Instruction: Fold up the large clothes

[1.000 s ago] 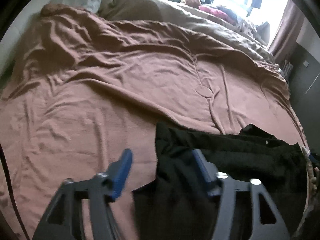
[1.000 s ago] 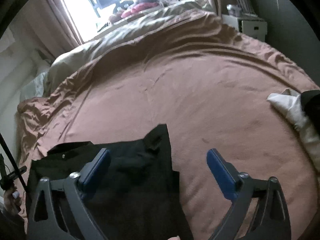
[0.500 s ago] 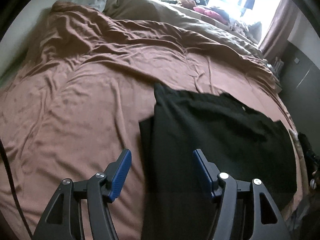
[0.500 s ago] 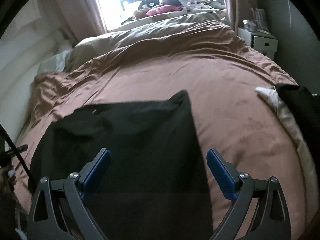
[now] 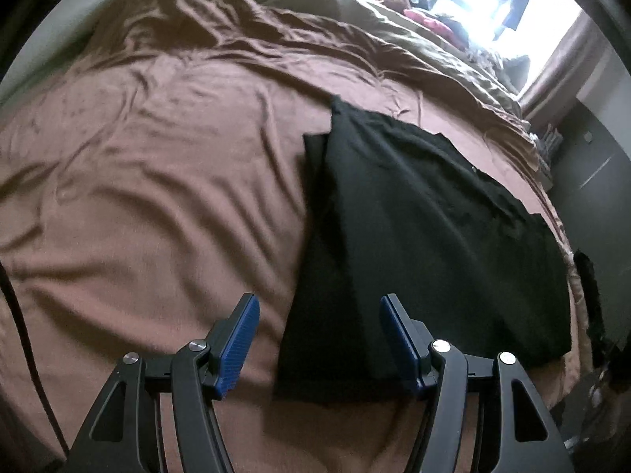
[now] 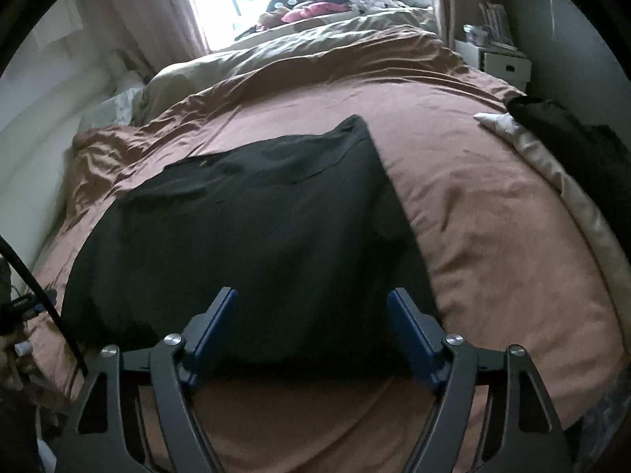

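A large black garment [image 5: 426, 228] lies flat on the brown bedspread [image 5: 150, 181], folded over, with one corner pointing toward the far side. My left gripper [image 5: 319, 339] hovers open over the garment's near left edge, nothing between its blue pads. In the right wrist view the same black garment [image 6: 252, 236] fills the middle of the bed. My right gripper [image 6: 313, 327] hangs over its near edge; its jaws are closing, and the pads touch no cloth.
A white and black pile of clothes [image 6: 552, 149] lies at the bed's right edge. A beige duvet [image 6: 299, 47] and pink items [image 6: 315, 10] sit by the bright window. A white nightstand [image 6: 501, 61] stands at the back right. A dark cable [image 6: 35, 287] crosses the left.
Both grippers pulled back toward the near bed edge, so the black garment now shows spread flat. The right gripper's jaws have narrowed. The left jaws kept the same width.
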